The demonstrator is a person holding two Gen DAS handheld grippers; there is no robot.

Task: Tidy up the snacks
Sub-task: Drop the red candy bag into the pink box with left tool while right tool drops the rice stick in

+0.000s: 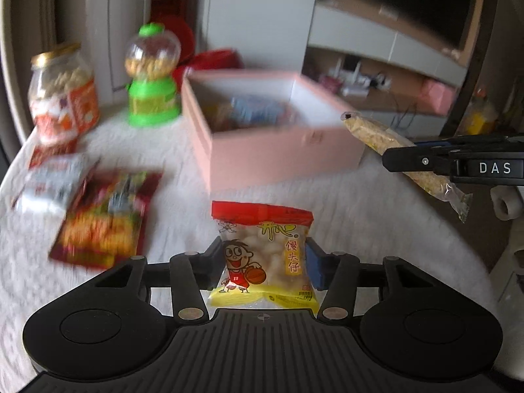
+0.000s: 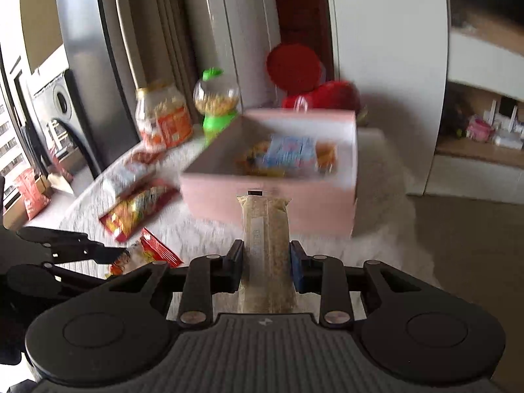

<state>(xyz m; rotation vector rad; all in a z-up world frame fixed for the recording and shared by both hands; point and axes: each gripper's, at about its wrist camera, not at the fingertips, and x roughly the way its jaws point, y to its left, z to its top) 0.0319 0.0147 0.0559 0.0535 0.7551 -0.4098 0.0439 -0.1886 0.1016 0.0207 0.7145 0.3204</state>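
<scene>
A small snack bag (image 1: 262,239) with a red top, a yellow bottom and a cartoon figure stands upright between my left gripper's (image 1: 263,255) pads, which are shut on its sides above the white cloth. My right gripper (image 2: 266,255) is shut on a long cereal bar in clear wrap (image 2: 265,219), seen from the side in the left wrist view (image 1: 370,132) just right of the pink box. The open pink box (image 1: 278,154) (image 2: 213,193) lies ahead of both grippers and holds several packets, one of them blue. In the right wrist view the left gripper (image 2: 111,255) sits low at the left with its bag.
On the fluffy white table cover (image 1: 360,222) lie a red and yellow packet (image 1: 104,219) and a pale packet (image 1: 52,180) to the left. Behind them stand a gold-lidded jar (image 1: 62,91) and a green candy dispenser (image 1: 152,75). The table's rounded edge drops off at right.
</scene>
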